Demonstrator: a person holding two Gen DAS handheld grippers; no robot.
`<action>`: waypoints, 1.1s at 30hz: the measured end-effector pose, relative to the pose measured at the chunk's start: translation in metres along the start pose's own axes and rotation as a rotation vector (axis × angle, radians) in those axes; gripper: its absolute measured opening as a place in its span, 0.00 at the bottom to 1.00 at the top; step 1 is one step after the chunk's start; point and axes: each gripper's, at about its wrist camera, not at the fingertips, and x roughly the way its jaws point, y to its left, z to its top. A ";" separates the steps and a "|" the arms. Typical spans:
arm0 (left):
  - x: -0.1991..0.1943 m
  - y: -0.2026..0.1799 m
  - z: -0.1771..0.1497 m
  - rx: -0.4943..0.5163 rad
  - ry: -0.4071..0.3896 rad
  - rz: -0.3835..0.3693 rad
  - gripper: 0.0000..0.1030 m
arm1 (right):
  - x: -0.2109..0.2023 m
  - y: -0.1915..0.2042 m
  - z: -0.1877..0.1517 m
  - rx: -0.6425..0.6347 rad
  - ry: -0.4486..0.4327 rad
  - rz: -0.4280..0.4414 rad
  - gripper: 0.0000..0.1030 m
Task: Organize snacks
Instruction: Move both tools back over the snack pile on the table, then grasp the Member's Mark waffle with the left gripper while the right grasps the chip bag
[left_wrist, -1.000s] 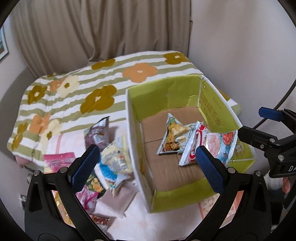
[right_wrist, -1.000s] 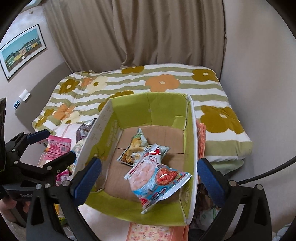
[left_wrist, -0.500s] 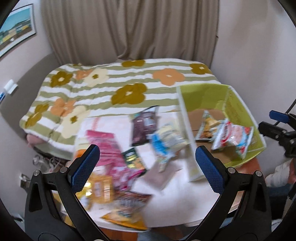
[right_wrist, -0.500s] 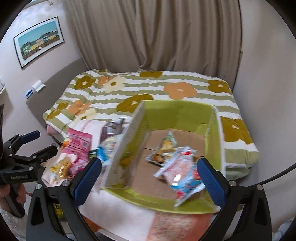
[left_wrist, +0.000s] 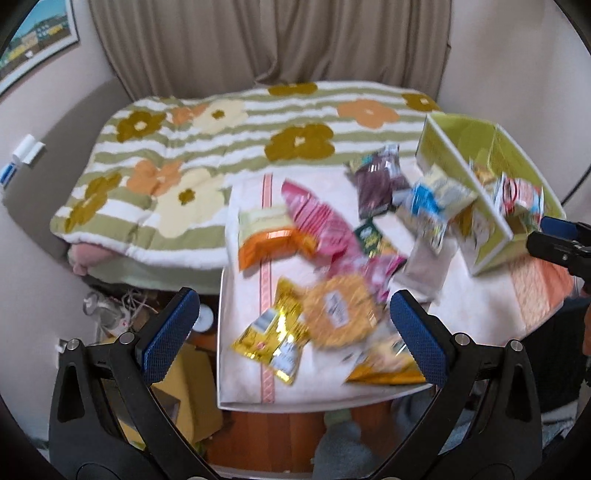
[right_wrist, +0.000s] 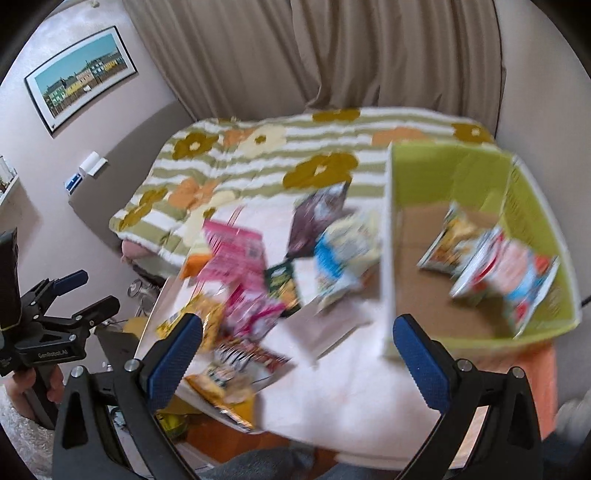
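Note:
Several snack packets lie loose on a white cloth-covered table: an orange-and-cream bag, a pink bag, a gold packet, a round yellow packet, a dark purple bag. A green cardboard box at the table's right holds a few packets. My left gripper hangs open above the table's front left, empty. My right gripper is open and empty over the table, left of the box. Both views are motion-blurred.
Behind the table a bed carries a green-striped floral blanket. Curtains hang at the back, a framed picture on the left wall. Clutter and a yellow object lie on the floor left of the table. A hand holds the left gripper's handle.
Both grippers have swung left, away from the box and toward the pile of loose packets. The box has slid to the right in both views. Both stay open.

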 end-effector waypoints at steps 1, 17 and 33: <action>0.006 0.006 -0.005 0.005 0.014 -0.016 1.00 | 0.009 0.007 -0.006 0.015 0.018 0.003 1.00; 0.087 0.025 -0.029 -0.073 0.173 -0.175 0.99 | 0.122 0.041 -0.079 0.211 0.255 0.123 1.00; 0.142 -0.006 -0.024 -0.214 0.294 -0.273 0.99 | 0.158 0.034 -0.083 0.185 0.263 0.171 0.82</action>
